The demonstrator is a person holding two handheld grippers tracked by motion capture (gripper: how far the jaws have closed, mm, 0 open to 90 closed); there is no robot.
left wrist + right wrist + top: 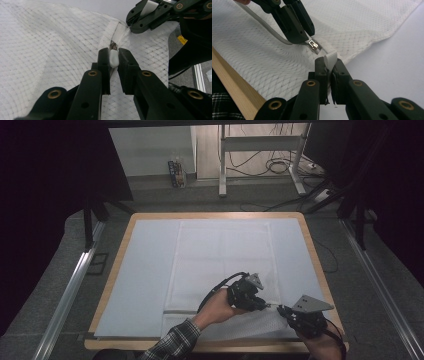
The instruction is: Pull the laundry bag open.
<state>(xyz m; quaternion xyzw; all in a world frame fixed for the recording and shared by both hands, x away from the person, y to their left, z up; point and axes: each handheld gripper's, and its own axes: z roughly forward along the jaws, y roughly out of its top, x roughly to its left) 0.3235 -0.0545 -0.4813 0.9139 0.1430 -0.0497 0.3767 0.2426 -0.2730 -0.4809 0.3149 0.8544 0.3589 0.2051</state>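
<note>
A white mesh zip bag (pixel 222 255) lies flat on the table, its zipper (pixel 172 311) running along the near edge. My left gripper (pixel 114 53) is shut on the white zipper pull (pixel 114 58), with the metal slider (pixel 314 45) just beyond its tips. My right gripper (pixel 329 61) is shut on the white fabric tab (pixel 330 58) at the zipper's end, at the bag's near right corner. The two grippers face each other tip to tip, the left gripper (pixel 264 304) just left of the right gripper (pixel 282 310). The mesh is pulled into ripples around the slider.
A pale sheet (pixel 145 270) covers the wooden table (pixel 112 270), whose near edge (pixel 234 77) runs close beside the bag. A checked sleeve (pixel 172 345) comes in from the bottom. Desk legs and cables (pixel 272 165) stand on the floor beyond.
</note>
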